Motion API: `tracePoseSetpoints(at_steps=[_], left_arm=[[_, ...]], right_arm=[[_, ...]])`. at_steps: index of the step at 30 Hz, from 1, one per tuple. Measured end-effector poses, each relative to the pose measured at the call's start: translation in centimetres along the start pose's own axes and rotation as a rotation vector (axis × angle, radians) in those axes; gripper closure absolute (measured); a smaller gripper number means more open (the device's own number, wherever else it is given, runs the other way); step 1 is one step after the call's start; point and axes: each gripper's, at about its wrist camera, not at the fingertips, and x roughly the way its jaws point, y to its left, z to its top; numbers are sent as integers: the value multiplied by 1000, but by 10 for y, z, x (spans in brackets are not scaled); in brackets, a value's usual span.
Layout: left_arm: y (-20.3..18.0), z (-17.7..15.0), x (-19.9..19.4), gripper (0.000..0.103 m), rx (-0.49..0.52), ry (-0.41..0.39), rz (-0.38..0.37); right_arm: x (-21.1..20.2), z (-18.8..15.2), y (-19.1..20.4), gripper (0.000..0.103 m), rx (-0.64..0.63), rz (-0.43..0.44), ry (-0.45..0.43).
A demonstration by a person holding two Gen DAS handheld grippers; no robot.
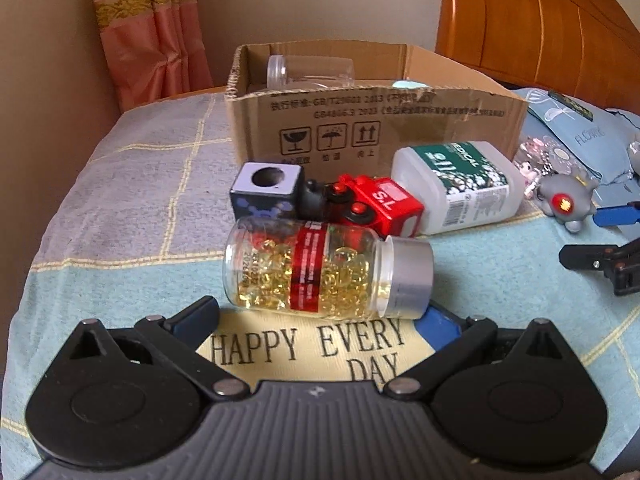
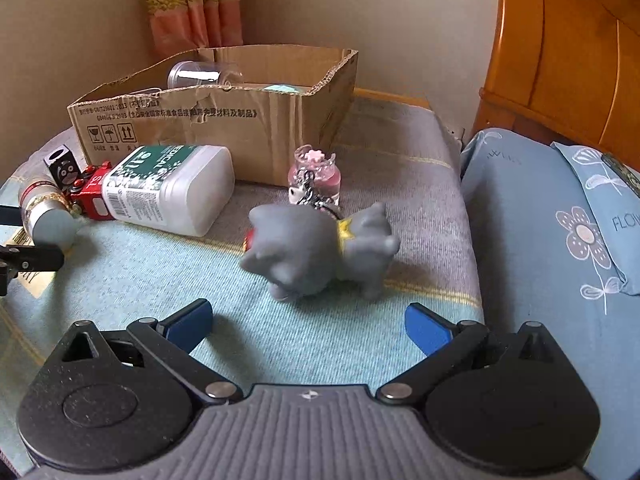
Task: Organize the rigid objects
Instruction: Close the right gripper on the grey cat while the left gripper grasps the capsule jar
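A clear capsule bottle (image 1: 328, 268) with a silver cap lies on its side just ahead of my open left gripper (image 1: 320, 316). Behind it lie a grey cube (image 1: 266, 192), a red toy (image 1: 376, 206) and a white medical bottle (image 1: 456, 186). The cardboard box (image 1: 376, 128) behind them holds a clear jar (image 1: 310, 72). My open right gripper (image 2: 308, 322) is empty, just short of a grey toy animal (image 2: 320, 250). A small pink jar (image 2: 318, 174) on a keychain stands behind it. The white bottle (image 2: 168, 190) and the box (image 2: 216, 120) lie to the left.
Everything rests on a plaid cloth (image 1: 120, 200) printed HAPPY EVERY DAY. A blue flowered pillow (image 2: 560, 240) and a wooden headboard (image 2: 560, 60) are to the right. A curtain (image 1: 152, 28) hangs behind. The right gripper's fingers (image 1: 600, 260) show in the left wrist view.
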Motion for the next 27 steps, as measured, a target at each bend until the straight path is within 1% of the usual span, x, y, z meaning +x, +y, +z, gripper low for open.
tracePoseSetpoints(at_steps=[6,10,16,21,24,27], left_arm=[[-2,5,5,1,-5,-4,5],[-3,9,8,1,-12,11,13],[-6,12,8,1,-4,2,-3],[-5,14,6,1,-14,-4,-13],[-3,14,4,3,-18,-9,-20],[-1,15,2,4,-24,-15,-16]], right_arm=[[9,9,-2,0,0,-2,-4],[12,11,-3,0,0,-1,-10],[14,12,-3,0,-1,0,-10],[18,16,-3,0,0,-2,3],[21,22,-3,0,10,-9,25],[22,26,-1,0,7,-21,32]])
